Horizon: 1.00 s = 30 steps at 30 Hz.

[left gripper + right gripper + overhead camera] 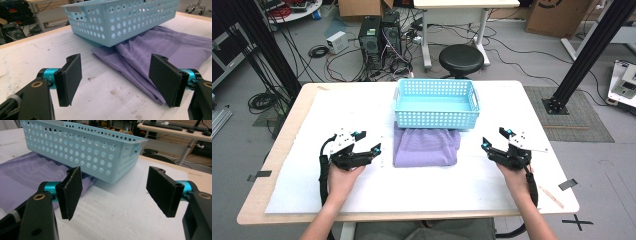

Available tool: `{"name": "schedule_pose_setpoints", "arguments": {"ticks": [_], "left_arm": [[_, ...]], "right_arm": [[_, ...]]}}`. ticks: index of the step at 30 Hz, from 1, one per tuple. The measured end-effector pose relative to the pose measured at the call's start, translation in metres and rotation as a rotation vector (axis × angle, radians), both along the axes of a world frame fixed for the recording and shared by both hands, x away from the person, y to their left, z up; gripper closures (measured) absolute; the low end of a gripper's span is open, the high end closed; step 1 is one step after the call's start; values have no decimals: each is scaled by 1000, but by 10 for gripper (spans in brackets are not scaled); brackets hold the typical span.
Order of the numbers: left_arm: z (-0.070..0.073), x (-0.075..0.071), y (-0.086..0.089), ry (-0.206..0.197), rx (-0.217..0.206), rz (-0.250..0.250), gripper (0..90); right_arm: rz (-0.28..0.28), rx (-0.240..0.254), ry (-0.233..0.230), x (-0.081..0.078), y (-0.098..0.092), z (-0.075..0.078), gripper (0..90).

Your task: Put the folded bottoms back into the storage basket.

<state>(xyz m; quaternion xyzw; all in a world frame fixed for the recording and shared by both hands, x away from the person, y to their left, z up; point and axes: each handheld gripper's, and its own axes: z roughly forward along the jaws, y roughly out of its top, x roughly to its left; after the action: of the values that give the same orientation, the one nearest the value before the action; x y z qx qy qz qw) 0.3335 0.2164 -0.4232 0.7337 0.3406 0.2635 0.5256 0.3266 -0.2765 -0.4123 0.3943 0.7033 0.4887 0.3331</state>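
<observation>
Left gripper (368, 143) and right gripper (493, 139) both spread (empty), flanking purple cloth (426, 146), basket (437, 104) overlapping cloth in gripper views

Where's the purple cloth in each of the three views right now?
High view: purple cloth centre, just below the basket.
Left gripper view: right of centre, running under the basket.
Right gripper view: far left, behind the left jaw.
Shared landmark: light blue basket.

Table (287, 150) with basket (437, 105), cloth (426, 146)
</observation>
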Motion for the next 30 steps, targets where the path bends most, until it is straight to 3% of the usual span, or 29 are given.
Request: {"name": "schedule_pose_setpoints", "arguments": {"ticks": [12, 15, 21, 30], "left_arm": [[-11, -5, -22, 92, 21, -4, 268], [-13, -4, -29, 103, 49, -5, 274], [-15, -4, -37, 141, 45, -8, 273], [-19, -3, -49, 195, 69, -5, 281]], "right_arm": [[44, -21, 13, -3, 19, -4, 286], [52, -31, 30, -3, 26, -5, 286], [84, -49, 50, -5, 39, -9, 286], [115, -68, 124, -3, 58, -17, 277]]}}
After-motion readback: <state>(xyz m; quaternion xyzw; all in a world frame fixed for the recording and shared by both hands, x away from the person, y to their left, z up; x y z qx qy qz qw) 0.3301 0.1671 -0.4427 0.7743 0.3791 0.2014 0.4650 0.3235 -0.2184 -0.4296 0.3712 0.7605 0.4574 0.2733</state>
